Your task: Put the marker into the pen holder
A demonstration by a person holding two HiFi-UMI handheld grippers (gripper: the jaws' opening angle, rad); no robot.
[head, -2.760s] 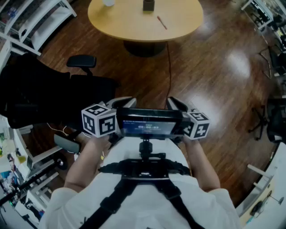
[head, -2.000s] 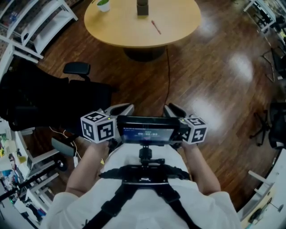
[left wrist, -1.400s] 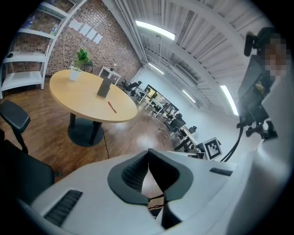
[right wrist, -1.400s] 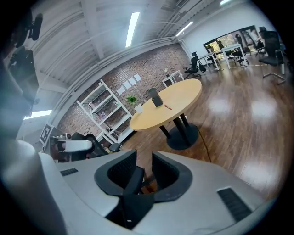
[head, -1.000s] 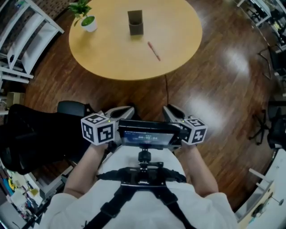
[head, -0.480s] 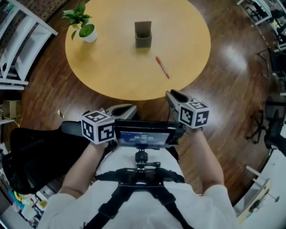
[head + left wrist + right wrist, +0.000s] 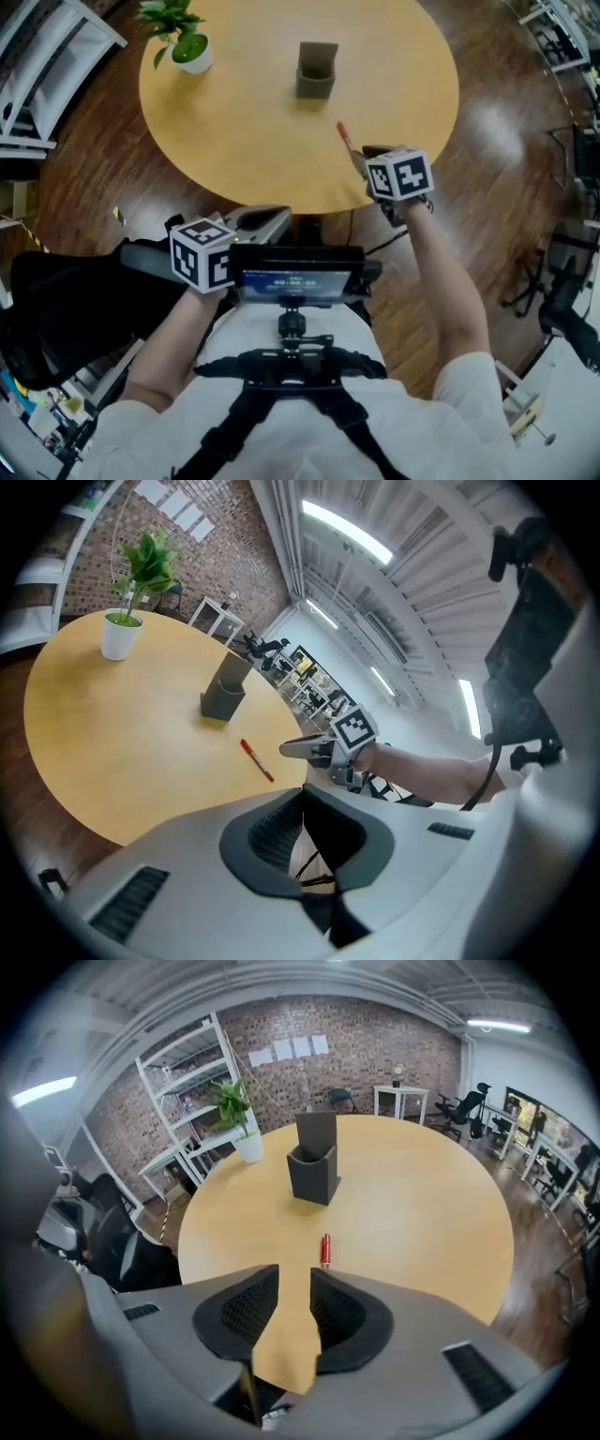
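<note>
A red marker [image 7: 343, 134] lies on the round wooden table [image 7: 244, 141], just in front of the dark grey pen holder [image 7: 317, 70], which stands upright. My right gripper [image 7: 361, 157] reaches over the table's near edge. Its jaws stand slightly apart and empty, right behind the marker [image 7: 325, 1249]. The marker's near end is hidden under the fingers in the head view. The right gripper view looks along the marker to the holder [image 7: 314, 1171]. My left gripper [image 7: 261, 221] stays close to my body, off the table, its jaws together with nothing between them [image 7: 302, 803]. It sees the marker [image 7: 256, 759] and the holder [image 7: 225, 691].
A small potted plant [image 7: 183, 37] stands at the table's far left. A black office chair [image 7: 75, 291] is on my left and white shelving [image 7: 37, 47] at the far left. A screen [image 7: 295, 277] hangs on my chest mount, and another chair [image 7: 562, 300] stands to the right.
I have come up to the table. My right gripper has reached forward from my chest to just behind the marker. The left gripper has stayed by my body.
</note>
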